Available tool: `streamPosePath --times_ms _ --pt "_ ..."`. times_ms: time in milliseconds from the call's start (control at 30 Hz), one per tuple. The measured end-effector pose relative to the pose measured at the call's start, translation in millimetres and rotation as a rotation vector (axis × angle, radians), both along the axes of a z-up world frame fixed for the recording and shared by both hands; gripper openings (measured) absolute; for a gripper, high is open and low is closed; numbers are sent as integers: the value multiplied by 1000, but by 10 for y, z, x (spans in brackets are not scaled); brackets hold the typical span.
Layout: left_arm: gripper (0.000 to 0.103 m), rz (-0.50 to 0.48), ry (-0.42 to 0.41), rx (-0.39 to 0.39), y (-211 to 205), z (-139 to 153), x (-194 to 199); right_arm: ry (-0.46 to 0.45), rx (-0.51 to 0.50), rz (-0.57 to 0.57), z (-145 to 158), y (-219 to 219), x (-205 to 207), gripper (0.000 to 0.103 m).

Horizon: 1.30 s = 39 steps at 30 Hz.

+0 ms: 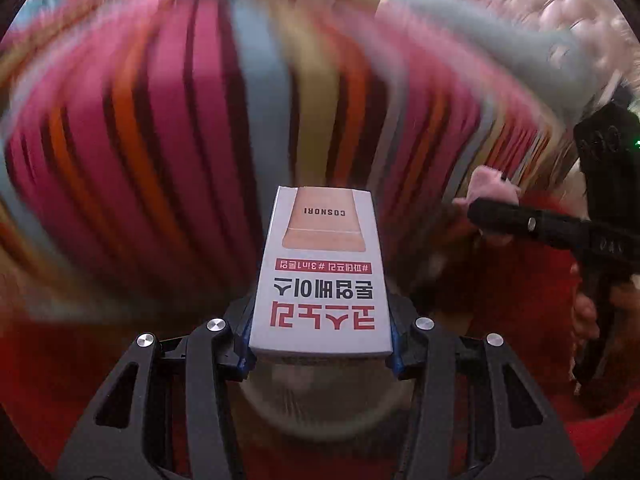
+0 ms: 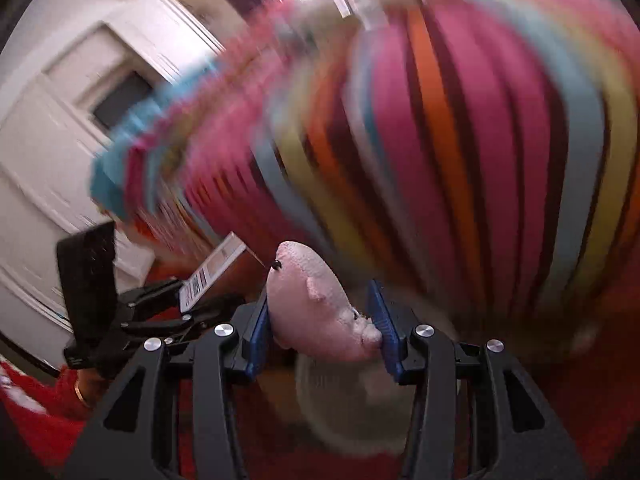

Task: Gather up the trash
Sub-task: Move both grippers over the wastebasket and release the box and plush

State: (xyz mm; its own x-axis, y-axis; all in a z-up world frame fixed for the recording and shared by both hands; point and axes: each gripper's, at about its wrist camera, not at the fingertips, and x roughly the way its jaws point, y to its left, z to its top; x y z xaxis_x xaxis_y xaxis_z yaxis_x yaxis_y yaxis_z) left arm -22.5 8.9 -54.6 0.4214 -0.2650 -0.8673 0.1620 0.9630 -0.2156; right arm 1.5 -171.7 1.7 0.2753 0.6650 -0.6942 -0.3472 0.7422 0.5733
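Box (image 1: 320,276) of grey card sits clamped between the left gripper (image 1: 320,344) fingers, at six o'clock in its view; right gripper (image 2: 324,320) is closed on a pink plush toy (image 2: 316,304); blurred striped fabric (image 1: 160,140) fills twelve o'clock behind both.

Both rigs are looking like the same build: the matte black left gripper (image 1: 320,344) is showing two angled linkage arms per side with triangular cutouts, shiny round silver screw heads at the pivots, and blue ribbed pads (image 1: 245,354) on the fingers. The matte black right gripper (image 2: 322,330) is sporting identical arms, screws and blue pads (image 2: 380,320). The person's wrist is peeking out bare-skinned, wearing a thin gold bangle (image 2: 82,396) next to a red sleeve (image 2: 36,412).
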Motion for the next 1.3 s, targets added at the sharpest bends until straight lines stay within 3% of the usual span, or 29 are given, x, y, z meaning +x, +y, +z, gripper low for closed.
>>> streamPosePath --times_ms 100,167,333,400,433,500,733,1100,1200,1300 --pt "48 -33 127 52 -117 -508 -55 167 -62 25 -588 198 -89 44" --pt "48 -52 184 85 -172 -704 -31 213 -96 32 -730 261 -102 44" --pt "48 -63 244 69 -184 -848 48 195 -145 31 -732 317 -27 47" --pt "51 -75 259 54 -195 -875 45 203 -157 33 -776 347 -61 57" --pt "65 -79 270 50 -204 -895 41 209 -165 30 -815 358 -70 63" --pt "81 -68 273 74 -189 -916 33 223 -194 13 -865 342 -63 70" --pt "82 -24 276 82 -121 -929 14 241 -198 -25 -887 197 -127 71" --pt "82 28 187 50 -8 -746 18 196 -208 -38 -796 177 -144 71" --pt "82 60 112 27 86 -514 15 130 -206 -57 -621 134 -153 71" --pt "82 64 -16 -2 224 -58 73 39 -167 -81 -308 29 -102 71"
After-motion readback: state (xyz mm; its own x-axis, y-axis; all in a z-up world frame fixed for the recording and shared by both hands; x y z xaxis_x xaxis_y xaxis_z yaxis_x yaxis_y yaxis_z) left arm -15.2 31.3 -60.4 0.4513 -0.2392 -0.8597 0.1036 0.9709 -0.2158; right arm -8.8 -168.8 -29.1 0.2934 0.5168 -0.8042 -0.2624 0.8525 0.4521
